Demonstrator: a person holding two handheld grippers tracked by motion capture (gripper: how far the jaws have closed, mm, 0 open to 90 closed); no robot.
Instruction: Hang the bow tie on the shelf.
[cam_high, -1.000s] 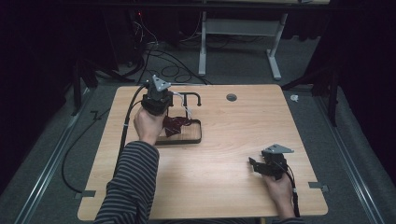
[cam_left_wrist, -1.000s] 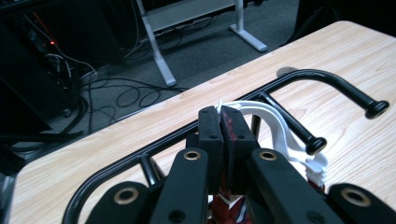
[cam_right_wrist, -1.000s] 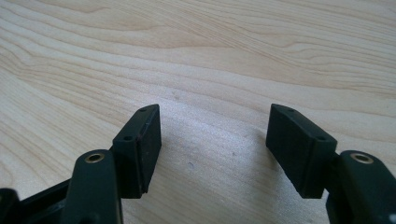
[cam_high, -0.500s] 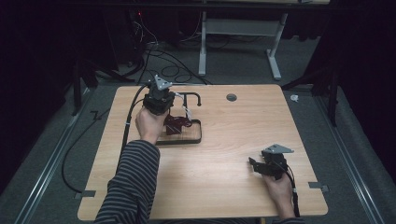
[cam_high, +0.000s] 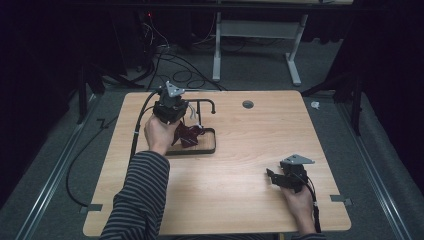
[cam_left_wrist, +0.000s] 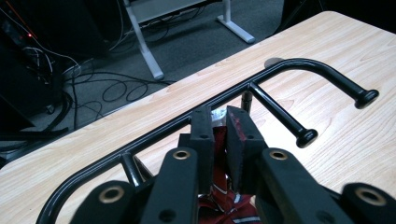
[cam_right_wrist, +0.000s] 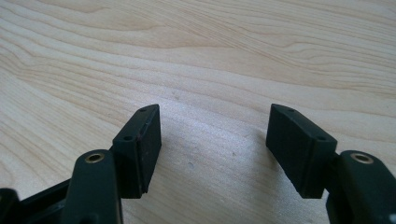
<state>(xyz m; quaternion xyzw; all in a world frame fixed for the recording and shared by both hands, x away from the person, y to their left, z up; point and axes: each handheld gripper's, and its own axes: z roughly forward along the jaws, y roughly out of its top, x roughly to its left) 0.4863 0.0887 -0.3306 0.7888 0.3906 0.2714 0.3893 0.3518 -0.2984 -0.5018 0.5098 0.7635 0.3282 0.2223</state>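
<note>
A black metal rack with a tray-like base stands on the left half of the wooden table. A dark red cloth with pale stripes hangs from it. My left gripper is at the rack's top rail. Its jaws have just been opening and now stand a narrow gap apart, with the red cloth low between them. My right gripper rests near the table's front right, open over bare wood, nothing between its fingers.
A round grommet hole lies in the table's far middle. Beyond the far edge are a white desk frame and loose cables on the floor. A cable trails from the left gripper over the table's left edge.
</note>
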